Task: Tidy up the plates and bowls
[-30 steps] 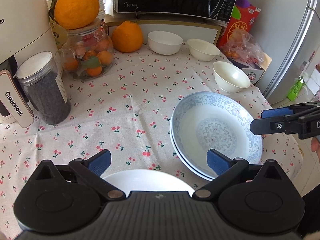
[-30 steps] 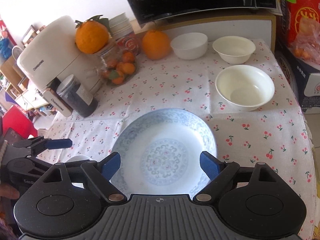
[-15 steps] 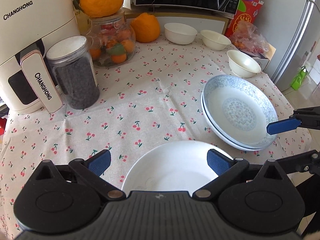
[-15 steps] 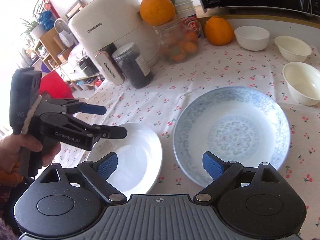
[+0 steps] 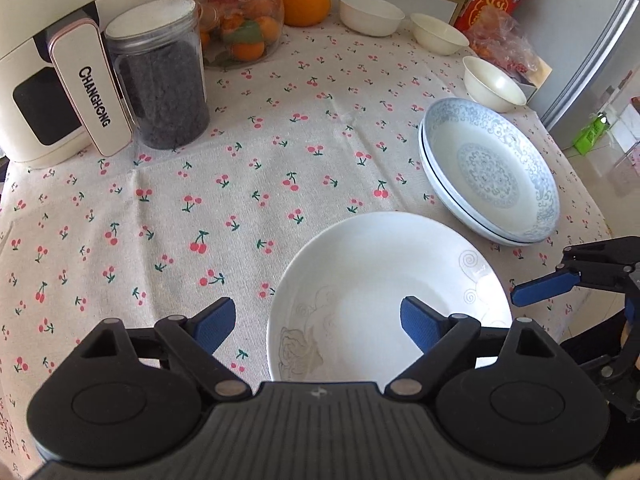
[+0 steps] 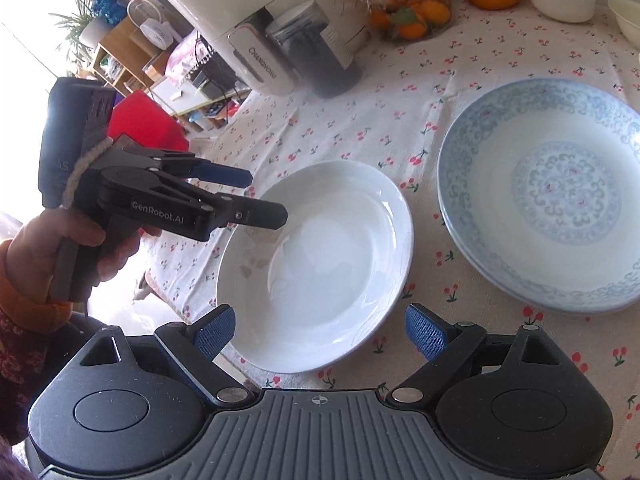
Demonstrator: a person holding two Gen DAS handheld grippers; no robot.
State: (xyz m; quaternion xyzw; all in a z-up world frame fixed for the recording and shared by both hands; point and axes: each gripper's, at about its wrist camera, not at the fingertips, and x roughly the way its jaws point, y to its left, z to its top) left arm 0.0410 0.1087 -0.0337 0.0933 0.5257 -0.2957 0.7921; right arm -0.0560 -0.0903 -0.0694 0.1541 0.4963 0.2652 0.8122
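both tongs [image 5: 318, 322] [image 6: 320, 330] gape apart, empty, poised above the white plate [image 5: 384, 296].

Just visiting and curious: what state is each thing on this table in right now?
Left gripper: open, empty.
Right gripper: open, empty.
White plate: upright, empty, alone.
Blue plates: two stacked, top empty.
Bowls: three, separate, empty.
Dark jar: lidded, full.

The left claw [image 5: 316, 318] has drawn back from the blue-patterned plates [image 5: 490, 172] to over the white plate [image 5: 384, 292].
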